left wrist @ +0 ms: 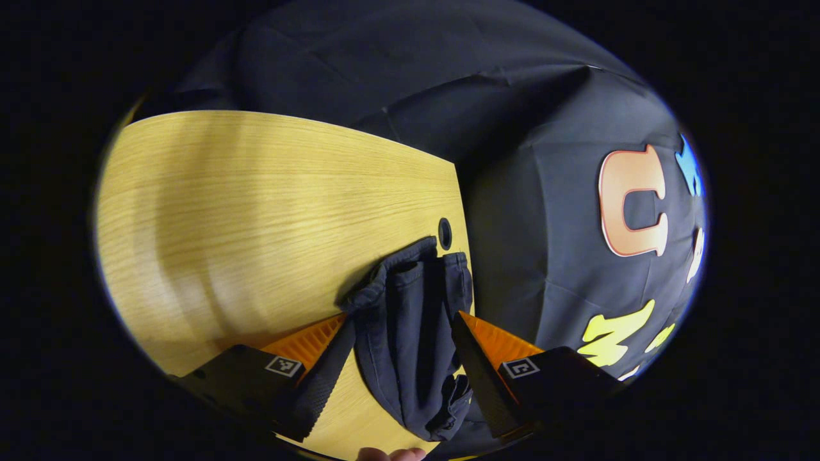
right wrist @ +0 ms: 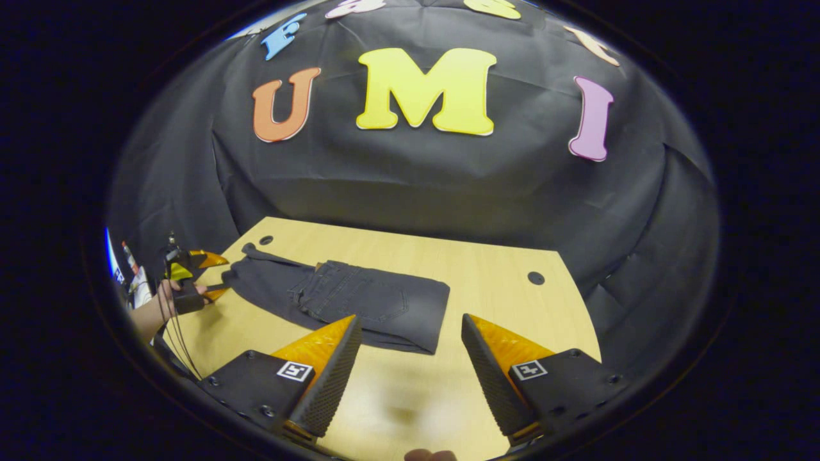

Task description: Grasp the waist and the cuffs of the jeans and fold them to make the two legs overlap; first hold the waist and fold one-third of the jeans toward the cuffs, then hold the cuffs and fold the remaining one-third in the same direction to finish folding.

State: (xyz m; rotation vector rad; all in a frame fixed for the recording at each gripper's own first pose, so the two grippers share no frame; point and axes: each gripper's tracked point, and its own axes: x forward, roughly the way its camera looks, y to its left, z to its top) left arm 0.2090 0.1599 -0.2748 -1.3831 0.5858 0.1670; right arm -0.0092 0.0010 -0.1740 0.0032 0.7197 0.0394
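Both jaws stand wide apart. Left gripper [left wrist: 402, 342] straddles the cuffs [left wrist: 410, 269] of the jeans [right wrist: 359, 301] without pinching them; right gripper [right wrist: 410, 358] hangs unloaded above the table [right wrist: 500, 282], near the folded waist end. Risk: closing on one layer only would let the legs slide apart during the fold.
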